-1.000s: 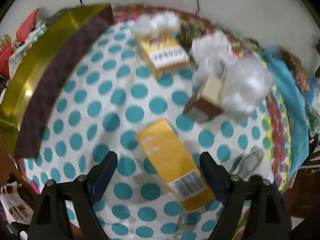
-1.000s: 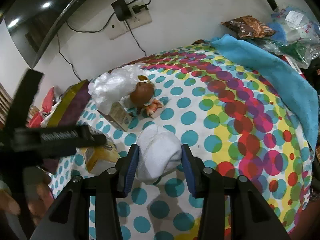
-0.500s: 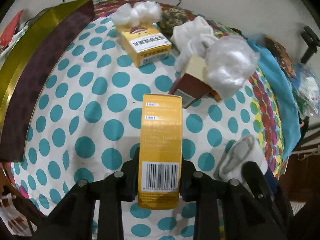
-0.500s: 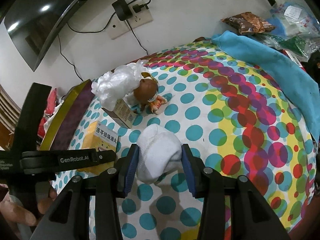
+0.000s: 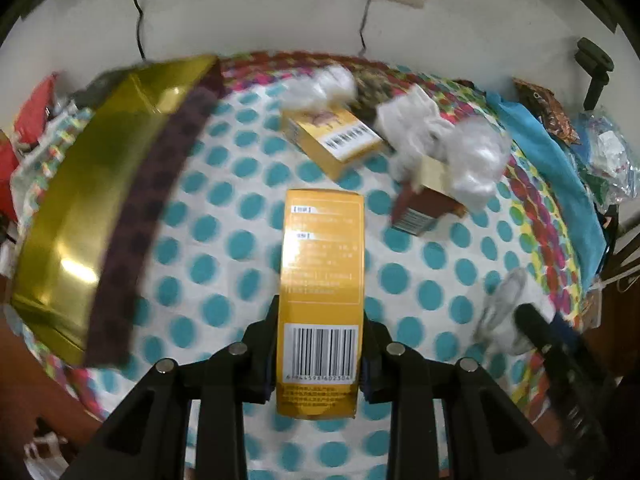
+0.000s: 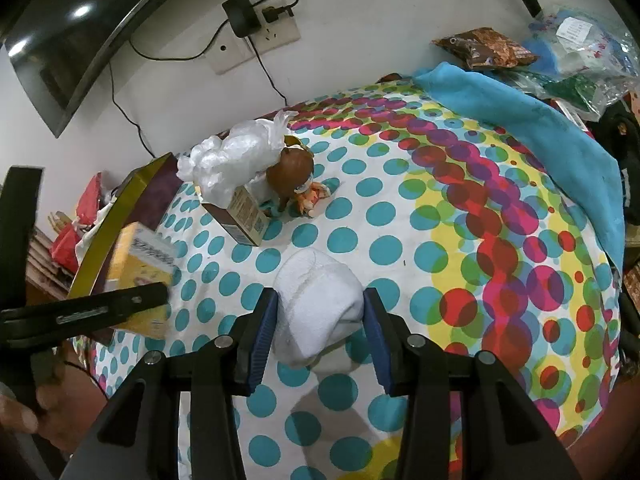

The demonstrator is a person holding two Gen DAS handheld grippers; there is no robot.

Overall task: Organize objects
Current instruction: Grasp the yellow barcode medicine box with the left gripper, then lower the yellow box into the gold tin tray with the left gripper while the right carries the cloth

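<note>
My left gripper [image 5: 320,344] is shut on a long yellow box [image 5: 322,280] with a barcode and holds it above the dotted cloth [image 5: 224,240]. The box also shows in the right wrist view [image 6: 140,276], with the left gripper's body in front of it. My right gripper [image 6: 320,320] is shut on a rolled white sock [image 6: 320,304], which rests on the cloth [image 6: 400,248]. The sock also shows at the right edge of the left wrist view [image 5: 504,312].
A gold and maroon box [image 5: 100,200] lies at the left. A second yellow box [image 5: 336,140], crumpled plastic bags [image 5: 472,160], a brown carton [image 6: 240,216] and a small doll [image 6: 296,180] sit at the back. A blue towel [image 6: 540,128] lies at the right.
My left gripper closed on the long yellow box and lifted it off the cloth, turning it straight. My right gripper stayed shut on the sock.
</note>
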